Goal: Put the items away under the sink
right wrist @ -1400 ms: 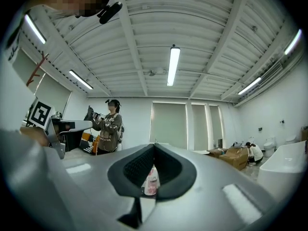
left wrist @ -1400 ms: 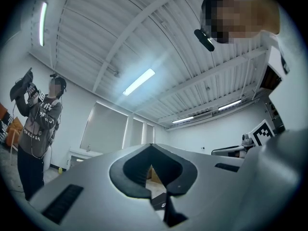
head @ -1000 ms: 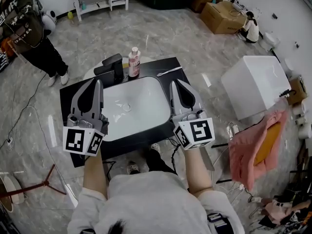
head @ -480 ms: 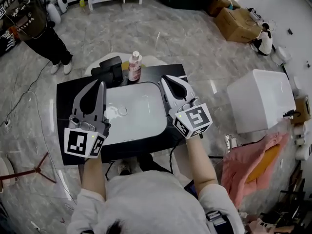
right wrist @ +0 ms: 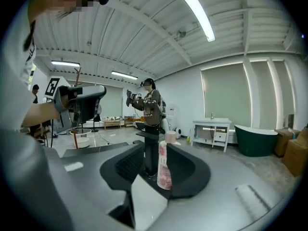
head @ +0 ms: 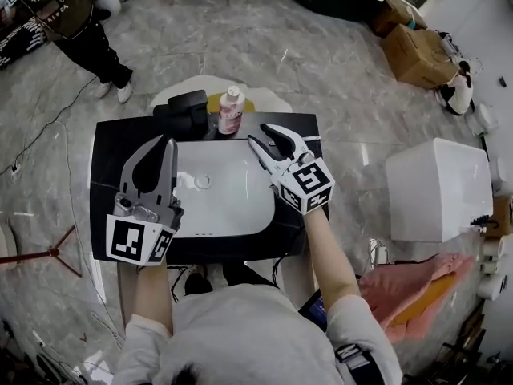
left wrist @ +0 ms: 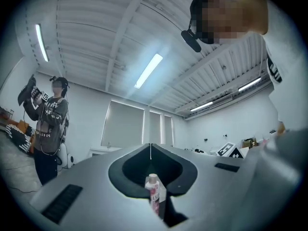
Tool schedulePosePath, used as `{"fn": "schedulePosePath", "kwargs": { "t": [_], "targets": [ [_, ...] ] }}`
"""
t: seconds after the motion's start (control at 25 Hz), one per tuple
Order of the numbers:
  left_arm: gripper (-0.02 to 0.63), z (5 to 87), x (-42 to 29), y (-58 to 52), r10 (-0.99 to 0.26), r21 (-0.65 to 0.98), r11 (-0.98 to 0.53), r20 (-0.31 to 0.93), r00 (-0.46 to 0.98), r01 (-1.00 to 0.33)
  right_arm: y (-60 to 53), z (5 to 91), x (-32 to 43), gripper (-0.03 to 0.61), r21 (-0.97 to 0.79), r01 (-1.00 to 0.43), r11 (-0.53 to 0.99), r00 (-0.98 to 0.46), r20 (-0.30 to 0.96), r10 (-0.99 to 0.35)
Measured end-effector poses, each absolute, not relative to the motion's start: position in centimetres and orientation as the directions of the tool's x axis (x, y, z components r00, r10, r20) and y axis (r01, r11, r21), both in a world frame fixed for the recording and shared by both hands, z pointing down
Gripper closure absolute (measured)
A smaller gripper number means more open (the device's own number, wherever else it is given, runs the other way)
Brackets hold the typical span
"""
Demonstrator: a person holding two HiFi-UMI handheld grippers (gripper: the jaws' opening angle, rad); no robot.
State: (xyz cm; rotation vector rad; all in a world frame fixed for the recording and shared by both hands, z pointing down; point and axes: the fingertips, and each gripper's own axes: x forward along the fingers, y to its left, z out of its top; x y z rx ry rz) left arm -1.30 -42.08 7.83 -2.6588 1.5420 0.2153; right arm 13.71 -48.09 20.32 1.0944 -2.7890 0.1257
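Note:
A pink bottle with a white cap [head: 232,111] stands at the back of the black vanity top [head: 108,167], beside the black faucet [head: 186,109]. My right gripper [head: 261,135] is over the white basin's [head: 228,203] right rim, pointing at the bottle from a short way off. Its jaws have just been opening and nothing is between them. The right gripper view shows the bottle [right wrist: 164,165] and faucet [right wrist: 147,153] through the gap. My left gripper [head: 168,143] is shut and empty over the left rim. The bottle [left wrist: 153,191] shows below its tips. A thin white item [head: 311,138] is partly hidden behind my right gripper.
A person [head: 68,14] stands on the floor at the far left. A white box-like unit [head: 437,187] sits on the floor to the right, with a pink cloth [head: 401,283] near it. Cardboard boxes [head: 417,54] lie at the back right. Cables run along the left floor.
My right gripper has swung forward and left from the basin's right edge toward the bottle, and its jaws have parted. The left gripper has shifted slightly forward, still shut.

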Motion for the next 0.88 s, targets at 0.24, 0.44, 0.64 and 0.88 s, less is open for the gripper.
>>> {"fn": "schedulePosePath", "kwargs": {
  "t": [0.24, 0.44, 0.64, 0.88],
  "targets": [
    [0.612, 9.2, -0.9, -42.6, -0.885, 0.023, -0.454, -0.128, 0.448, -0.891, -50.9, 24.2, 13.0, 0.372, -0.056, -0.662, 0.748, -0.741, 0.204, -0.640],
    [0.612, 9.9, -0.7, -42.7, -0.899, 0.017, -0.428, -0.109, 0.423, -0.904, -52.8, 26.6, 12.4, 0.328, -0.071, -0.682, 0.728, -0.722, 0.223, -0.655],
    [0.612, 10.9, -0.7, -43.0, -0.913, 0.019, -0.401, -0.091, 0.398, -0.916, -54.6, 28.2, 11.9, 0.298, -0.080, -0.719, 0.690, -0.688, 0.219, -0.692],
    [0.612, 11.7, -0.9, -43.4, -0.920, 0.021, -0.387, -0.075, 0.385, -0.922, -56.1, 29.4, 10.4, 0.264, -0.094, -0.759, 0.644, -0.647, 0.210, -0.733]
  ]
}}
